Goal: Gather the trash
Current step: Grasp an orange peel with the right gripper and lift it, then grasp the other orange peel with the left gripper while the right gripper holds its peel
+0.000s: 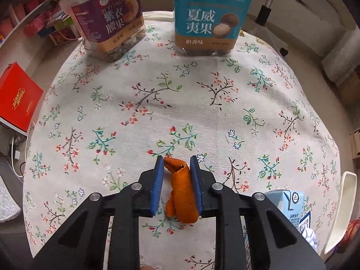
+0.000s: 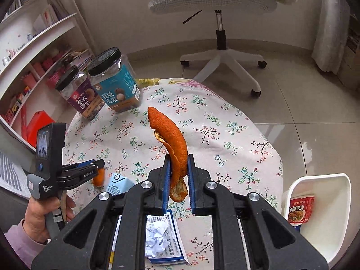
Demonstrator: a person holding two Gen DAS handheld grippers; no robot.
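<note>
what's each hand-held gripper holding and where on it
Right hand-held gripper: long orange peel, pinched near its lower end. Left hand-held gripper: curled orange peel, mid-length.

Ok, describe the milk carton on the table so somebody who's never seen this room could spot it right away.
Start at the round table with the floral tablecloth, then look to its near edge, away from the two nut jars. The pale blue milk carton lies there beside a blue-bordered leaflet carrying a crumpled white paper ball. It is the only boxy blue-grey item, with a round recycling-style mark on its folded end.
</note>
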